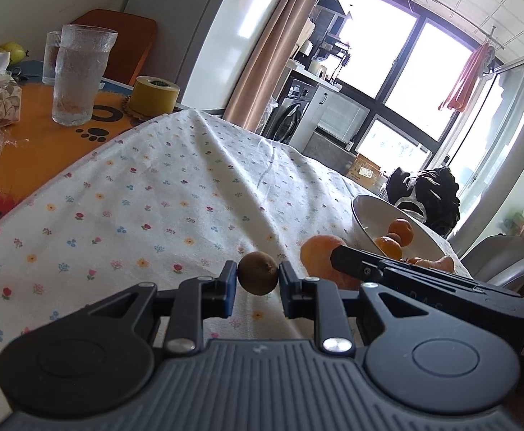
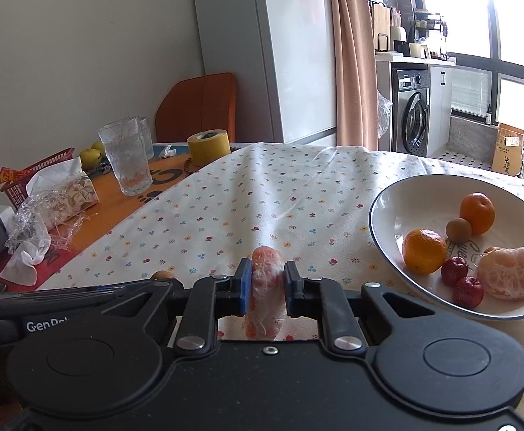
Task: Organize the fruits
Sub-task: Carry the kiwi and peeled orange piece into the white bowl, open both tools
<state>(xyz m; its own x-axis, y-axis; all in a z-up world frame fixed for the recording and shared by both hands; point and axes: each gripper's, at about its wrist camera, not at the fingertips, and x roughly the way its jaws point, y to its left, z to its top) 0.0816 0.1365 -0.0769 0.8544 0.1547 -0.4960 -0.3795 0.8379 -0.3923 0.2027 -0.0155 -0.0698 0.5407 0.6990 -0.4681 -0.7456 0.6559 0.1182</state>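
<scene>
the bowl (image 2: 387,215) already holds two oranges, a small brown fruit, two red ones and a peeled segment, while the left gripper (image 1: 257,277) clamps a kiwi (image 1: 257,272) and the right gripper (image 2: 267,289) a peeled piece (image 2: 266,287), both above the cloth (image 2: 262,197), not yet in the bowl

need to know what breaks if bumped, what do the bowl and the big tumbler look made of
Bowl: looks like glazed white ceramic, glossy, with a thin dark rim line. Tumbler: seems to be clear textured glass, since the wall shows through its frosted, bumpy surface; clear plastic can't be ruled out.
</scene>
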